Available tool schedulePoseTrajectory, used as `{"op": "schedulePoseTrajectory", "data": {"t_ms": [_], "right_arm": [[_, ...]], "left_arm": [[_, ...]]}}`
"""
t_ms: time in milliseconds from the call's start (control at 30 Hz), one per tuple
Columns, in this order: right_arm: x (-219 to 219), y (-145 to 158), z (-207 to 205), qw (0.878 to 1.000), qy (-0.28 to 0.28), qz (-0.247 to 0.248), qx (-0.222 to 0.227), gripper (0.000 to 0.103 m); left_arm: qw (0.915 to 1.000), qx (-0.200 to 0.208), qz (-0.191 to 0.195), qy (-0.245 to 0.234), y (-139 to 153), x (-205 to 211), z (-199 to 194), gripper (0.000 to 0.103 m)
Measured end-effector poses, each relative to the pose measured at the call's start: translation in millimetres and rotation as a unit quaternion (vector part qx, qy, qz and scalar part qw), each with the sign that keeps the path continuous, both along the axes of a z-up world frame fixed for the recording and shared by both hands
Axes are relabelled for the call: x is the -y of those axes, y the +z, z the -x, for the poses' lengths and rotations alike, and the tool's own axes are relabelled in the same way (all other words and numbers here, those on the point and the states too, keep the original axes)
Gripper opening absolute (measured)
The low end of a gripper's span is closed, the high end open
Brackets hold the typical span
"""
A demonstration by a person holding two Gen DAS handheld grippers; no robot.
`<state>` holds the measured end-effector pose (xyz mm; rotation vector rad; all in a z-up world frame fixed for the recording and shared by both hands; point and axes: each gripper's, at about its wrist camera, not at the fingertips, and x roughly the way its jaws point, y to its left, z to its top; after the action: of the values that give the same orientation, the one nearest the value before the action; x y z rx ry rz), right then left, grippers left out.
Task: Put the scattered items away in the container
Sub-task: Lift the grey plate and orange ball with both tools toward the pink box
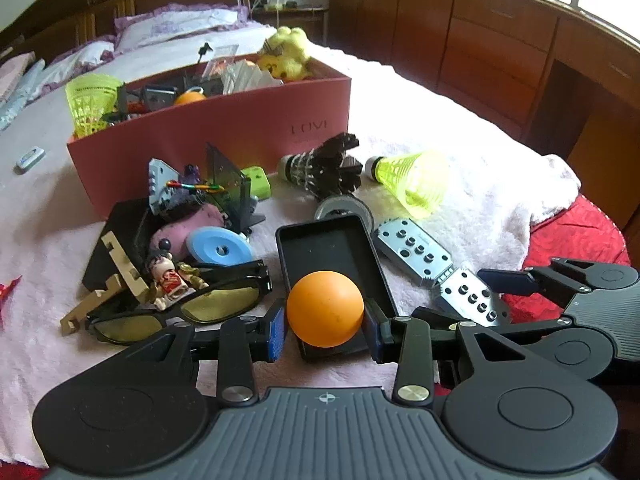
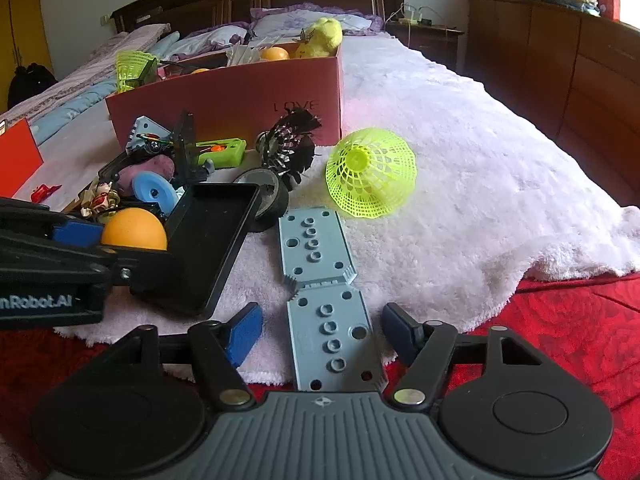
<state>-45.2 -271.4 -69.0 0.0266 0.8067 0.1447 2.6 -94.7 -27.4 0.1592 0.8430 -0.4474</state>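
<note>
White fleece blanket over bed (wooden cabinets beyond), left hand-held gripper apparently clamping orange ball, right hand-held gripper agape.

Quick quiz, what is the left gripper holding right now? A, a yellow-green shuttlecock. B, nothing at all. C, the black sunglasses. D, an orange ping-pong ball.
D: the left gripper has its blue-padded fingers pressed against both sides of the orange ping-pong ball, just over the black tray, while the right gripper stands open around the grey hinged plate.

White blanket right of pink box clear; clutter left.
</note>
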Motion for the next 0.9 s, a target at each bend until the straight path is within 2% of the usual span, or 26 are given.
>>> {"op": "schedulePoseTrajectory", "data": {"t_ms": [100,133,333,600,700,900], "right_arm": [[1,2,1,1.000,-0.003,0.003,0.003,0.051],[1,3,1,1.000,-0.003,0.003,0.003,0.050],[0,9,3,1.000,-0.007,0.010,0.008,0.049],[3,34,7,1.000,-0.013,-0.003,0.028,0.046],[1,35,7,1.000,-0.010,-0.002,0.022,0.045],[-5,15,-2,1.000,-0.008,0.022,-0.017,0.046]], "left_arm": [[1.0000,0.005,0.003,0.003,4,-2,1,0.040],[1.0000,0.006,0.005,0.004,5,-4,1,0.040],[0.9997,0.015,0.011,0.013,13,-11,2,0.040],[0.9992,0.023,0.021,0.027,21,-22,3,0.040],[0.9989,0.021,0.025,0.034,21,-26,1,0.040],[0.9986,0.019,0.029,0.041,19,-32,0,0.040]]}}
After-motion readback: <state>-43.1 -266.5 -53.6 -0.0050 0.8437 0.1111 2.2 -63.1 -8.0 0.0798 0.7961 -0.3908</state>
